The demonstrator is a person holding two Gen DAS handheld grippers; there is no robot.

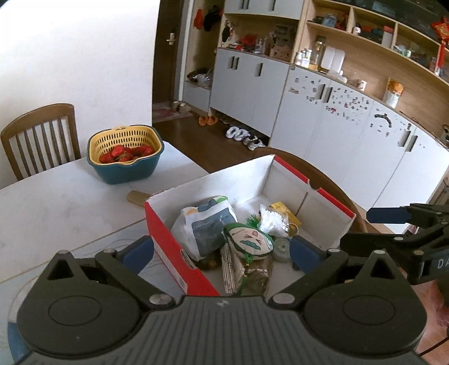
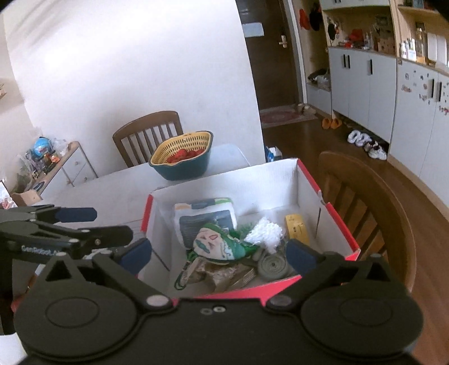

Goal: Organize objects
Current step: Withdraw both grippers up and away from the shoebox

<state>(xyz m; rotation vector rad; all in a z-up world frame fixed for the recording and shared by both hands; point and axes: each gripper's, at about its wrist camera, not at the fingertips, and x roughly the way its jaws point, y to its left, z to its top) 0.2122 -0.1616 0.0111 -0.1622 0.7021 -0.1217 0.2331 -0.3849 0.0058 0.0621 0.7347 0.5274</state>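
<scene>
White table [image 1: 56, 207] carries a box [image 1: 280, 179] and strawberry basket [image 1: 125, 153] — cabinets [image 1: 322, 112] behind, both grippers [image 1: 221, 250] [image 2: 219, 252] gaping wide, empty.

The setting is a home, specifically a dining area open to an entry hall. A white table [image 1: 56, 207] carries a basket of strawberries [image 1: 125, 153], with wooden chairs [image 2: 148, 134] drawn up to it. Slippers [image 1: 208, 120] and shoes [image 1: 238, 134] lie on the wood floor beside grey cabinets [image 1: 249, 89]. Hats [image 1: 206, 18] hang near a dark front door [image 2: 273, 61] with a doormat [image 2: 280, 115] in front of it. Open shelves [image 1: 364, 42] hold jars, boxes and ornaments. Small stickers cover several cabinet doors [image 1: 336, 118].
</scene>
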